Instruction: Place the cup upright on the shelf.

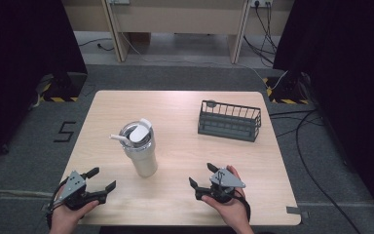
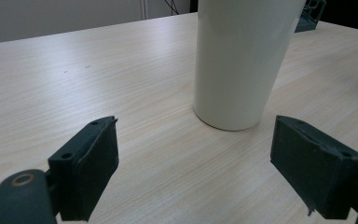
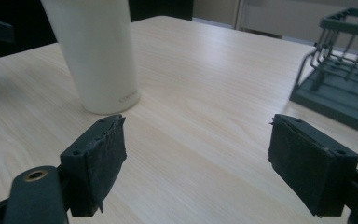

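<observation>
Tumbler near rack: smooth, stiff, probably slippery; grab mid-body. My left gripper, right gripper both wide, empty.

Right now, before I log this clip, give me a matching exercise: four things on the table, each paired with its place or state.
1. cream-white tumbler with lid and straw
2. dark grey wire rack
3. left gripper
4. right gripper

a. far right of the table
b. near left edge, jaws open
c. upright, centre-left
d. near edge, right of the tumbler, jaws open

Pairs: 1-c, 2-a, 3-b, 4-d
</observation>
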A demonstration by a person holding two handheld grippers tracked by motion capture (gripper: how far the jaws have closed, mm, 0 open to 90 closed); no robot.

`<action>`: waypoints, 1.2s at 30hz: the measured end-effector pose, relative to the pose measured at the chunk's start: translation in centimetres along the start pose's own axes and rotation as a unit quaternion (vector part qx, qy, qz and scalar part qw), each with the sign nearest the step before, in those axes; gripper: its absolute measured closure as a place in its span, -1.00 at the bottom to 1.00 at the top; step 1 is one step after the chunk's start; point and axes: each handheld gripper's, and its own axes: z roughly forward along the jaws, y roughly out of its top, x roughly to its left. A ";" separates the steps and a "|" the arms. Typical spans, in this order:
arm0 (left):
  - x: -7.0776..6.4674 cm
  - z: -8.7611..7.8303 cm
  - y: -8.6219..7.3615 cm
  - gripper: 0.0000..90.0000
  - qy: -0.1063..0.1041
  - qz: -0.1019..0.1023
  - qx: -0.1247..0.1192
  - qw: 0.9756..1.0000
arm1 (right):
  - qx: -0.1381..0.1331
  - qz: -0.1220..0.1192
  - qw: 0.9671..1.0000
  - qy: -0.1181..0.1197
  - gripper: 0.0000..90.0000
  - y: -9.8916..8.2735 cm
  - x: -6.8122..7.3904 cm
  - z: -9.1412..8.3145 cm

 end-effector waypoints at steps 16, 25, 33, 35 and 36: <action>0.0 0.1 0.0 -0.68 -0.004 -0.004 0.002 1.000 | -0.011 -0.028 0.999 0.036 -0.61 3.3 1.9 4.1; -0.1 0.0 0.0 -0.68 -0.006 -0.001 -0.001 1.000 | -0.002 -0.037 0.998 0.052 -0.62 4.0 2.9 6.4; -0.1 0.1 0.1 -0.68 -0.007 -0.001 -0.002 1.000 | 0.011 -0.046 0.996 0.073 -0.64 4.5 3.9 8.3; -0.1 0.1 0.1 -0.68 -0.007 -0.001 -0.002 1.000 | 0.011 -0.046 0.996 0.081 -0.65 4.6 4.3 9.0; -0.1 0.1 0.1 -0.68 -0.007 -0.001 -0.002 1.000 | 0.011 -0.046 0.996 0.081 -0.65 4.6 4.3 9.0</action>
